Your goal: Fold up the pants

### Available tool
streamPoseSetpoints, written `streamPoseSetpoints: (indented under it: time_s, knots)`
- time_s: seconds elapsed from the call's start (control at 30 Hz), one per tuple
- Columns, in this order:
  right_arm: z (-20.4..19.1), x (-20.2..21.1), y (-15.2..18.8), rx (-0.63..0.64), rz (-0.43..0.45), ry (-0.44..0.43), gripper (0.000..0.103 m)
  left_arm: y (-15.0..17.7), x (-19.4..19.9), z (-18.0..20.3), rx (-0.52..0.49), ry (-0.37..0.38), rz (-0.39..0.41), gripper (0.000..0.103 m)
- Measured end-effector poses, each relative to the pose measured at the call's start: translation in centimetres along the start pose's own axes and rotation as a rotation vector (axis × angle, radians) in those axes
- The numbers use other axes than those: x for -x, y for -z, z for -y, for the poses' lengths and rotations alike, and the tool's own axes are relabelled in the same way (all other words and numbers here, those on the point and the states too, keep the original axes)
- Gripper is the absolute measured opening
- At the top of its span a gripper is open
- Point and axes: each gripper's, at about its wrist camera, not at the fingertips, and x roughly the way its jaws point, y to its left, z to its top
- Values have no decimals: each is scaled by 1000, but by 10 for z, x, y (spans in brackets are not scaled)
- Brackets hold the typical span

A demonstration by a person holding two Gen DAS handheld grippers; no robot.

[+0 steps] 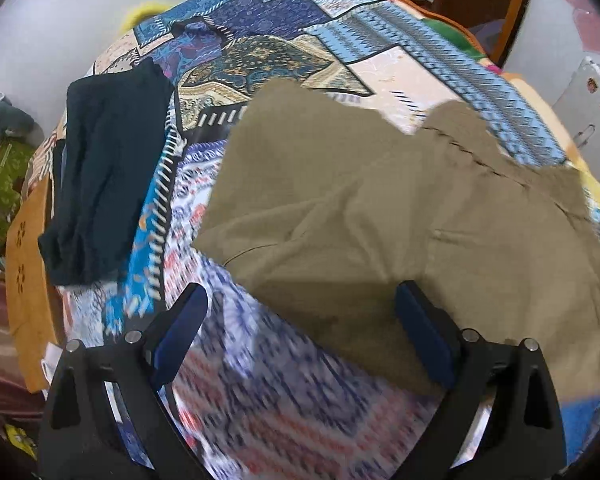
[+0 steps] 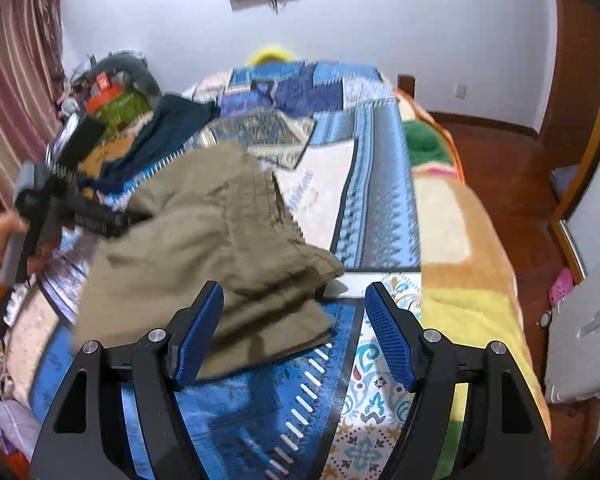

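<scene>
Up close, the left gripper (image 1: 300,320) hangs with its blue-padded jaws spread wide, holding nothing; the khaki pants (image 1: 400,208) spread from between the pads out toward twelve and three o'clock on the patterned bedspread (image 1: 268,392). A dark folded garment (image 1: 104,176) lies apart at ten o'clock. Likewise, the right gripper (image 2: 294,330) gapes wide and empty, the pants (image 2: 204,248) bunched just past its left pad, reaching toward eleven o'clock. No containers show.

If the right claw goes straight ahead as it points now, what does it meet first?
Probably the khaki pants: their near folded corner lies between the open right claw fingers, on the patterned bedspread. Depth is unclear.
</scene>
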Motion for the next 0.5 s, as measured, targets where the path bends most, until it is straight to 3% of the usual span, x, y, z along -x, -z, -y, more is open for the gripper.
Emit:
streamPoseSetpoints:
  time_s: [0.2, 0.5]
  knots:
    - [-22, 1, 2, 25, 7, -66, 70, 23, 29, 25, 11, 45, 63, 96]
    - [-18, -51, 30, -31, -145, -113, 70, 31, 29, 35, 66, 111, 81, 96]
